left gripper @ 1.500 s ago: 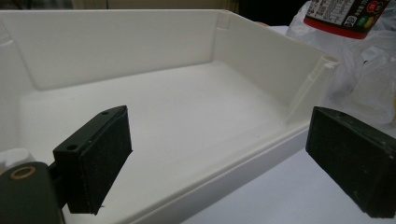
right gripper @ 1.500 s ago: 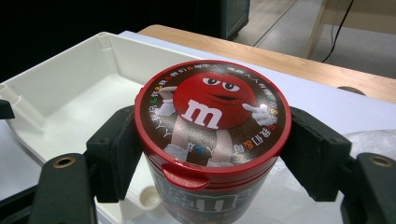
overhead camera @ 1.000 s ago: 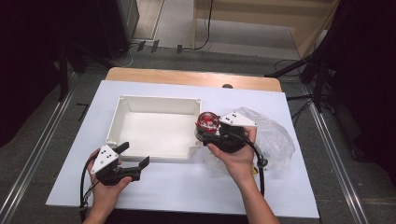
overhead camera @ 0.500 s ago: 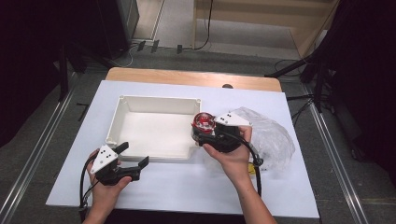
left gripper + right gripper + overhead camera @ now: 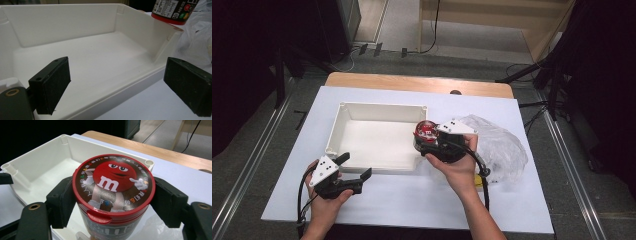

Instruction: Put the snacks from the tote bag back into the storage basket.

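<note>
1. Your left gripper (image 5: 354, 172) rests on the table with its jaws apart and nothing between them, just before the white tray (image 5: 343, 116).
2. Your right gripper (image 5: 424, 142) clamps the M&M's candy tub (image 5: 113, 192) upright above the tray's right rim, beside the plastic bag (image 5: 499, 145).

- One white tray (image 5: 343, 131) is seen.
- One red-lidded candy tub (image 5: 113, 185) is counted.
- One crumpled plastic bag (image 5: 502, 147) is seen.
- Two tongs are counted: left tongs (image 5: 354, 168), right tongs (image 5: 424, 140).

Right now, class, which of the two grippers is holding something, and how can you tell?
The right gripper: its jaws clamp a red-lidded candy tub at the white bin's right edge. The left gripper has nothing between its open jaws.
</note>
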{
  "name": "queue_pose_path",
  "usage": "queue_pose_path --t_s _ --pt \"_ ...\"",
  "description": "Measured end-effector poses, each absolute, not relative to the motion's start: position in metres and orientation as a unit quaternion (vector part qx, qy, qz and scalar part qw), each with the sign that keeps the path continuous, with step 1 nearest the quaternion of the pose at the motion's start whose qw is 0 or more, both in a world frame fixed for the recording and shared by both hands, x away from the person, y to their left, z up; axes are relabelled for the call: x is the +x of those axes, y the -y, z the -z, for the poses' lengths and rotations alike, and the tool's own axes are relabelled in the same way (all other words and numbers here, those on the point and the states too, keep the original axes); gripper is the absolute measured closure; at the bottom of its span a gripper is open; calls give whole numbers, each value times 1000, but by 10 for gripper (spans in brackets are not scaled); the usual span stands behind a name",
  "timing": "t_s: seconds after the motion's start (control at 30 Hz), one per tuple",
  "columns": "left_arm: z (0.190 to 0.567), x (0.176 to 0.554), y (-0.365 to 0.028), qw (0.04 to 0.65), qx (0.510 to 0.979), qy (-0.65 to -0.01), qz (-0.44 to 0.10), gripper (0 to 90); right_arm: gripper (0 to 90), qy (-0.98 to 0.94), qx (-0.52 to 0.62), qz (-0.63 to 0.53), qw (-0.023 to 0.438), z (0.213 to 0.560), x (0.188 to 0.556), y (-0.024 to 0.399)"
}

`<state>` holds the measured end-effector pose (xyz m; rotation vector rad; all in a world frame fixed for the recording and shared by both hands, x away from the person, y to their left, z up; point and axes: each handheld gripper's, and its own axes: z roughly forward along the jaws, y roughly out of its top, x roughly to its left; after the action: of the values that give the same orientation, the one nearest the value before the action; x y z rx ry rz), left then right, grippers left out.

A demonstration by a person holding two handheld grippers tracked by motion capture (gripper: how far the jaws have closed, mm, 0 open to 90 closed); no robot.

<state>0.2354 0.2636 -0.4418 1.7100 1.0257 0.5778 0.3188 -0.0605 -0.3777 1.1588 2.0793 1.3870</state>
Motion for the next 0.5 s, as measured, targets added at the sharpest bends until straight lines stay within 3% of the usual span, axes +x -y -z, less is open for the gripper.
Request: queue_pose_path --t_s 0.5 --pt "441 234 -263 508 710 -424 -242 69 261 -744 407 -495 189 376 321 48"
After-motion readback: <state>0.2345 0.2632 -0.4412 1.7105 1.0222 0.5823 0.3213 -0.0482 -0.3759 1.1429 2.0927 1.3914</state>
